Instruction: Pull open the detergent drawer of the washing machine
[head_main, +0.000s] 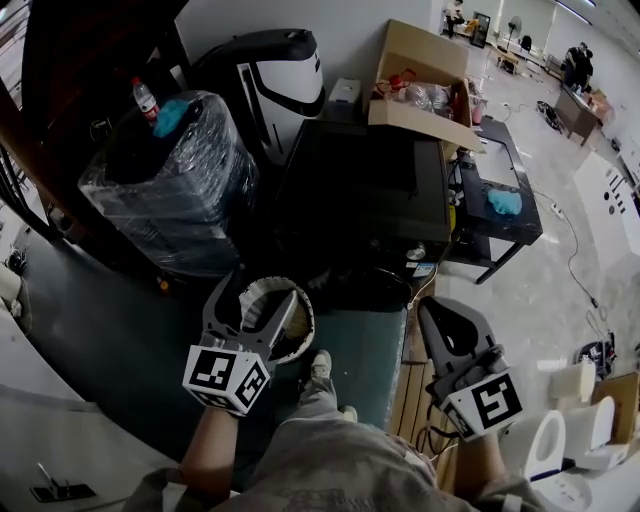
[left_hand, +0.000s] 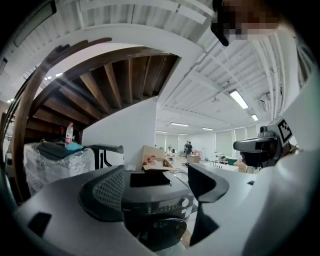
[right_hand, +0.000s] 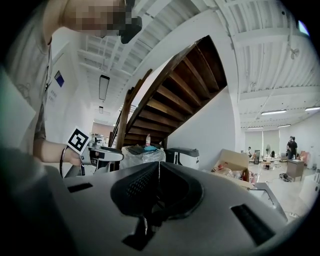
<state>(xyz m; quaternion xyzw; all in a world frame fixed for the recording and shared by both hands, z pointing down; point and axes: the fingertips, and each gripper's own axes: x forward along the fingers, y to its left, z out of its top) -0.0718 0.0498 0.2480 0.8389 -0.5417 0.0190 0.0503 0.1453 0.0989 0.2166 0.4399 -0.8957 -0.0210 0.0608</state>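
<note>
The black washing machine (head_main: 365, 185) stands ahead of me, top side up in the head view. In the left gripper view its front shows between the jaws: a control strip with a knob (left_hand: 184, 202) over the round door (left_hand: 165, 232). The drawer front on that dark strip is too dim to make out. My left gripper (head_main: 258, 305) is open and empty, short of the machine's front. My right gripper (head_main: 447, 335) hangs further right, shut on nothing, its tips meeting (right_hand: 159, 167). Each gripper shows in the other's view: the left gripper (right_hand: 100, 152), the right gripper (left_hand: 257, 145).
A film-wrapped black bulk (head_main: 165, 185) with a bottle (head_main: 145, 98) stands left of the machine. Behind are a white-and-black appliance (head_main: 270, 80) and an open cardboard box (head_main: 425, 75). A black bench (head_main: 520, 230) is at right. A round white bin (head_main: 303, 312) sits under the left gripper.
</note>
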